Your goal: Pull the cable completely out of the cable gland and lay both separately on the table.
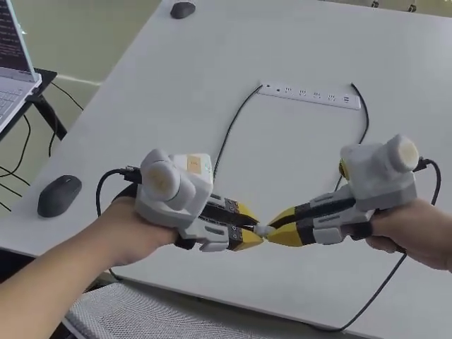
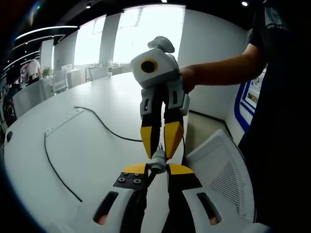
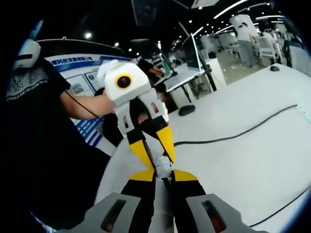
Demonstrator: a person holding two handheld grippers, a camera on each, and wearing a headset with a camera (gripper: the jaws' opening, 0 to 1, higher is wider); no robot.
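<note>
Above the table's near edge my two grippers meet tip to tip. A small pale cable gland (image 1: 265, 230) sits between the yellow tips. My left gripper (image 1: 256, 229) comes from the left and is shut on a thin dark cable (image 2: 147, 177) that runs from the gland (image 2: 157, 160) back between its jaws. From the right, my right gripper (image 1: 275, 224) is shut on the gland (image 3: 163, 168). The right gripper (image 2: 161, 148) hangs over the gland in the left gripper view. The left gripper (image 3: 158, 158) does the same in the right gripper view.
On the white table (image 1: 212, 63) lie a white power strip (image 1: 311, 95) with black leads, a dark mouse (image 1: 58, 195) at the left edge and another (image 1: 182, 9) at the far end. A laptop (image 1: 10, 63) stands at left. A mesh chair (image 1: 134, 314) is below.
</note>
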